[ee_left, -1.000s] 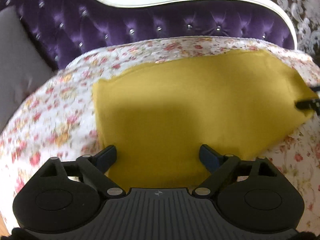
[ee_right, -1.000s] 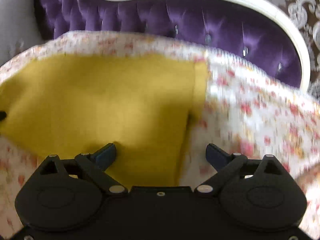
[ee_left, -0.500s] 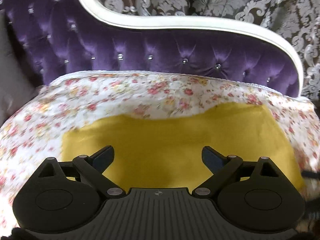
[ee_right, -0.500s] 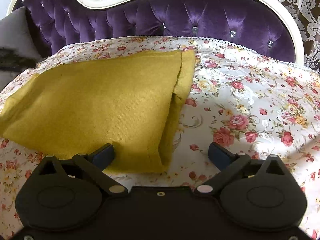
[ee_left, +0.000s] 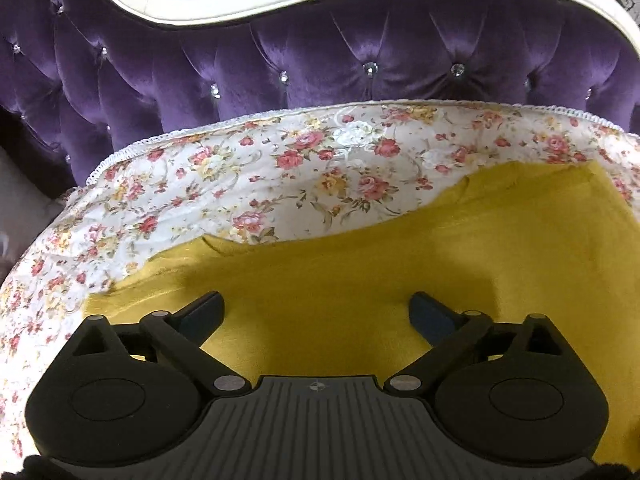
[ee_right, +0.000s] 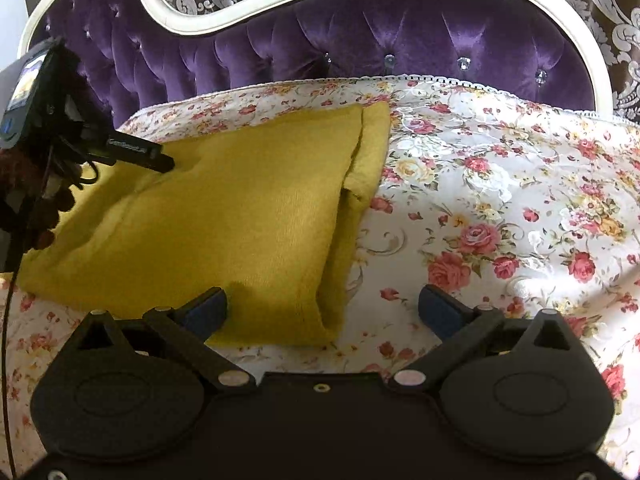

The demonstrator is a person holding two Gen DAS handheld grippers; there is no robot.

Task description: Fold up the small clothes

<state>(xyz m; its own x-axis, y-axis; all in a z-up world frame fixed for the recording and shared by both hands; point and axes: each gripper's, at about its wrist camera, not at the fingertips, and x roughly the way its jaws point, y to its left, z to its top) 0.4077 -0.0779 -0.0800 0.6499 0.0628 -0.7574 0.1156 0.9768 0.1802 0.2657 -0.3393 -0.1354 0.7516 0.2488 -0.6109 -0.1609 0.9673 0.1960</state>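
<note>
The right gripper (ee_right: 322, 306) had its jaws spread wide, and they had just been opening. Nothing was pinched between them. In the right wrist view, the near corner of the yellow cloth (ee_right: 224, 220) lay just past the left finger, on the flowery bed cover (ee_right: 500, 200). The cloth was folded and lay flat in the left half of the frame, with a thicker folded edge along its right side.

The left gripper (ee_left: 316, 312) was spread wide too and held nothing. In its own view, the yellow cloth (ee_left: 400, 264) filled the lower middle and right of the frame, under the fingers. From the right wrist view, the left gripper (ee_right: 160, 164) showed at the upper left, its tip over the far left part of the cloth.

A purple padded headboard (ee_right: 360, 36) with a white frame stood behind the bed.
</note>
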